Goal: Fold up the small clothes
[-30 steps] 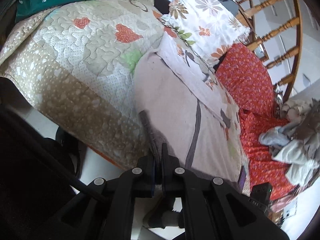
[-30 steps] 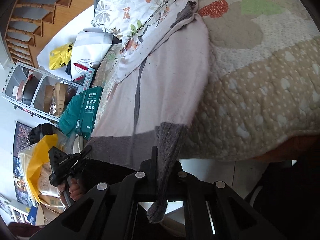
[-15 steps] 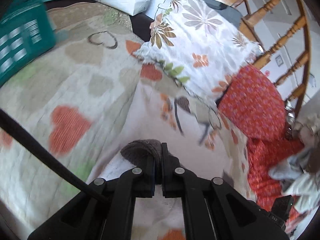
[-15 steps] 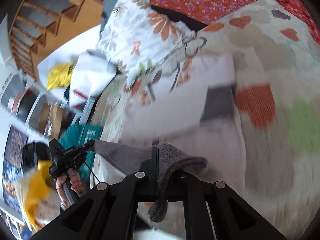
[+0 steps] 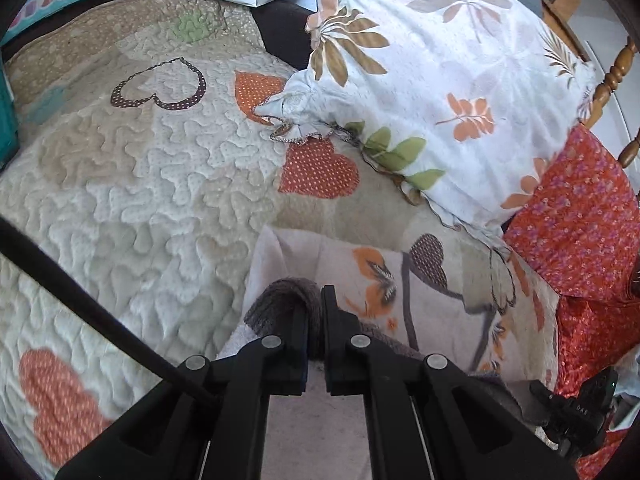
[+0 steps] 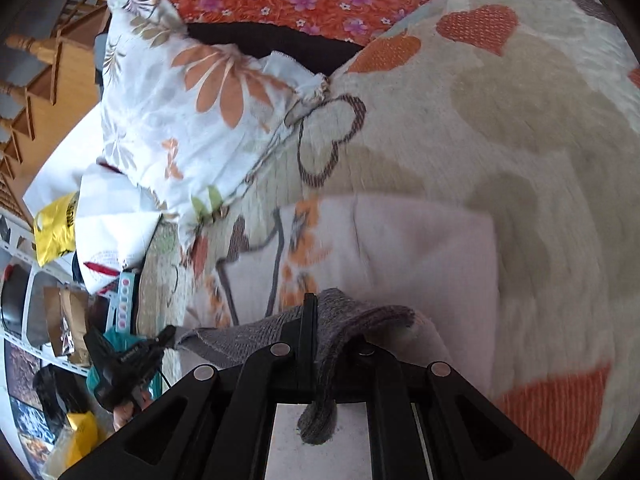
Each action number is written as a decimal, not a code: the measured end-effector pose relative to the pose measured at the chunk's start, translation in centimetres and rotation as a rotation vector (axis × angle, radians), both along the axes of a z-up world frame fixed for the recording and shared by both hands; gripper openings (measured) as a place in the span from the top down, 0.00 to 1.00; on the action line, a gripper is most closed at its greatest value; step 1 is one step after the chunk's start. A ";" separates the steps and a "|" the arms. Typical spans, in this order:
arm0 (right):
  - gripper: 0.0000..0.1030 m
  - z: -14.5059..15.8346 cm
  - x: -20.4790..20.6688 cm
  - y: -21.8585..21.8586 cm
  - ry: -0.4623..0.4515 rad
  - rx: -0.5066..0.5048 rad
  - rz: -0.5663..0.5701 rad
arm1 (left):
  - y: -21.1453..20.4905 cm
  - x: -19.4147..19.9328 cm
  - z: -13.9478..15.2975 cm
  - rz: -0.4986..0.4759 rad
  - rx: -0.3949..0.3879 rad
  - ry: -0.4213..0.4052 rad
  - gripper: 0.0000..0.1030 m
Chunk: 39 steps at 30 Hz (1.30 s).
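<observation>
A small pale pink garment [image 5: 360, 276] with a grey ribbed hem and orange butterfly print lies on the quilt; it also shows in the right wrist view [image 6: 420, 248]. My left gripper [image 5: 315, 304] is shut on the grey hem [image 5: 280, 296], held over the garment's printed far part. My right gripper [image 6: 316, 312] is shut on the other end of the grey hem [image 6: 352, 320], which drapes over its fingers. The hem stretches between both grippers above the folded-over garment. The left gripper also shows in the right wrist view [image 6: 132, 356].
A heart-patterned beige quilt [image 5: 140, 184] covers the bed. A floral pillow [image 5: 460, 80] lies just beyond the garment, with red flowered fabric [image 5: 580, 220] to its right. Wooden railing [image 5: 616, 80], white bag [image 6: 112, 232] and shelves [image 6: 24, 300] stand past the bed.
Both grippers have carried the grey hem up from the bed's near edge and forward over the garment toward the pillow, folding it over itself. Both stay shut on the hem.
</observation>
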State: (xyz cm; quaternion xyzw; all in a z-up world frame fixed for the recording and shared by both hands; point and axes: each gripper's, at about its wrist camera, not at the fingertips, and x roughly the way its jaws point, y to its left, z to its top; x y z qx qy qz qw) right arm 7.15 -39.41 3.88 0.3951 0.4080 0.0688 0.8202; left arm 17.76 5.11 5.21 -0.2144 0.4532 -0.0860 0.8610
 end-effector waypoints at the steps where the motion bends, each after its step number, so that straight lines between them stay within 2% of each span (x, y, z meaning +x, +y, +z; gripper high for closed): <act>1: 0.95 0.0 0.6 -0.1 -0.004 0.000 -0.001 | 0.0 0.4 -0.2 0.001 0.001 -0.001 0.96; 2: 0.95 -0.1 1.3 -0.2 -0.009 -0.002 0.001 | 0.1 0.6 -0.2 0.005 0.005 -0.002 0.95; 4: 0.95 -0.5 2.1 -0.1 -0.004 -0.026 0.004 | 0.6 0.9 -0.2 0.043 0.028 -0.015 0.86; 6: 0.94 -1.1 2.5 -0.1 0.007 -0.038 0.014 | 1.5 1.1 0.0 0.082 0.013 -0.025 0.61; 9: 0.89 -1.2 2.5 -0.5 0.009 -0.037 0.006 | 3.4 0.7 0.4 0.152 -0.054 -0.033 0.47; 10: 0.78 -0.8 2.3 -0.7 -0.002 -0.045 -0.005 | 3.8 0.6 0.6 0.160 -0.068 -0.033 0.46; 11: 0.52 -0.4 2.1 -0.8 -0.014 -0.061 -0.019 | 4.1 0.4 0.7 0.164 -0.073 -0.033 0.45; 13: 0.34 0.9 1.4 -1.3 -0.056 -0.105 -0.067 | 4.6 -0.2 1.0 0.164 -0.064 -0.037 0.45; 17: 0.33 2.4 0.3 -2.4 -0.071 -0.132 -0.112 | 4.9 -1.7 1.6 0.140 0.002 -0.047 0.44; 20: 0.33 2.7 -0.8 -2.9 -0.042 -0.173 -0.134 | 4.6 -3.4 1.9 0.083 0.076 -0.053 0.36; 23: 0.33 2.1 -2.0 -3.5 0.006 -0.186 -0.125 | 4.5 -5.1 1.2 -0.016 0.121 -0.028 0.31; 27: 0.33 1.1 -4.2 -4.3 0.056 -0.191 -0.093 | 4.7 -7.0 -0.8 -0.096 0.154 0.031 0.27; 31: 0.31 -1.4 -5.6 -4.0 0.095 -0.114 -0.030 | 4.8 -7.4 -3.4 -0.174 0.114 0.103 0.22; 33: 0.30 -2.8 -5.5 -3.4 0.095 -0.052 -0.008 | 3.9 -7.5 -4.2 -0.213 0.146 0.102 0.17; 35: 0.31 -2.8 -5.4 -2.4 0.063 -0.084 -0.017 | 2.7 -7.7 -4.4 -0.237 0.172 0.092 0.17; 36: 0.37 -2.7 -5.2 -1.8 0.054 -0.096 -0.005 | 1.8 -7.9 -4.6 -0.252 0.187 0.100 0.19; 37: 0.68 -2.7 -4.8 -1.2 0.050 -0.086 0.014 | 1.2 -8.1 -4.5 -0.262 0.201 0.107 0.28; 38: 0.83 -3.0 -4.3 -0.5 0.064 -0.064 0.043 | 0.5 -8.4 -4.4 -0.280 0.193 0.118 0.63; 39: 0.83 -2.8 -4.1 0.1 0.071 -0.083 0.051 | 0.2 -8.5 -4.3 -0.300 0.156 0.142 0.82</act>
